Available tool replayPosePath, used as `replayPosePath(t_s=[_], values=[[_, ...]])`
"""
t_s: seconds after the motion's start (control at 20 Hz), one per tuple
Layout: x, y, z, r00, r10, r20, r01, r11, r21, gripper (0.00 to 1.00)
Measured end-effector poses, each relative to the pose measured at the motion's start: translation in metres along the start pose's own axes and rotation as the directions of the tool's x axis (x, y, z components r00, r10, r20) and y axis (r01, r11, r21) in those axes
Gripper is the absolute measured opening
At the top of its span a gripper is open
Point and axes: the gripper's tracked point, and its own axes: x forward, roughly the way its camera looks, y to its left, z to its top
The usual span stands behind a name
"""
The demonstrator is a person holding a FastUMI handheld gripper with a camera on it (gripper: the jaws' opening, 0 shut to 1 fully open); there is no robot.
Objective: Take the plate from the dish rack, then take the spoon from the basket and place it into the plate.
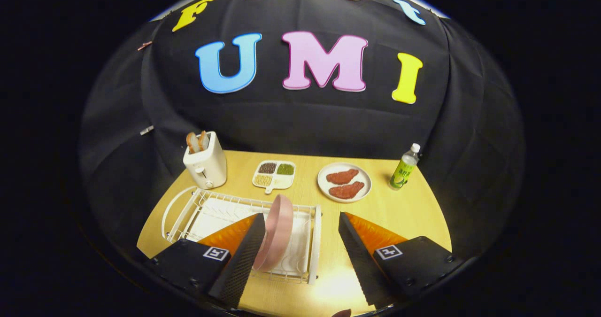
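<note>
- Gripper (pixel 300 242) set wide apart, nothing clamped between its fingers.
- Left finger (pixel 242 260) just beside the near face of a pink plate (pixel 277 232); contact or small gap cannot be told. Right finger (pixel 359 260) well clear of the plate, over bare tabletop.
- Pink plate standing on edge, tilted slightly, in the right part of a white wire dish rack (pixel 197 209), inside the rack's right end wall.
- Dish rack resting on a light wooden table (pixel 404 213), near-left part; white drip tray under the wires, a curved wire handle on the far-left end.
- Beyond the rack, far left: cream toaster (pixel 205 164) with two toast slices (pixel 197 141) upright in its slots.
- Right of the toaster: small white four-compartment dish (pixel 274 174) with dark brown, green and pale grains; fourth compartment contents unclear.
- Further right, beyond the gap between the fingers: round white plate (pixel 344 181) with two reddish-brown meat pieces (pixel 346 190) lying side by side.
- Far right of the table: clear bottle (pixel 404 167) upright, white cap, green label, well apart from the white plate.
- Small reddish object (pixel 341 313) at the nearest table edge, too little visible to identify.
</note>
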Motion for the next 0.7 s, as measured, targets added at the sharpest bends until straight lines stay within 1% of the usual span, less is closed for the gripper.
replayPosePath(t_s=[0.1,0.15,0.25,0.3,0.35,0.4,0.45,0.55,0.6,0.65,0.7], values=[[0.017,0.011,-0.008,0.999,-0.019,-0.039,0.019,1.0,0.006,0.91],[0.023,0.017,-0.017,0.998,-0.034,-0.053,0.034,0.999,0.004,0.86],[0.037,0.025,-0.025,0.994,-0.076,-0.074,0.075,0.997,-0.012,0.81],[0.042,0.024,-0.026,0.991,-0.107,-0.077,0.106,0.994,-0.02,0.78],[0.045,0.022,-0.028,0.986,-0.146,-0.08,0.144,0.989,-0.031,0.72],[0.049,0.019,-0.031,0.977,-0.194,-0.09,0.191,0.981,-0.047,0.68],[0.052,0.013,-0.033,0.966,-0.24,-0.098,0.234,0.97,-0.062,0.53],[0.058,0.008,-0.035,0.945,-0.309,-0.111,0.3,0.95,-0.091,0.29],[0.057,0.003,-0.036,0.93,-0.349,-0.119,0.337,0.935,-0.109,0.21],[0.058,0.001,-0.034,0.921,-0.372,-0.117,0.356,0.924,-0.137,0.17],[0.059,-0.003,-0.034,0.915,-0.388,-0.113,0.366,0.914,-0.176,0.15]])
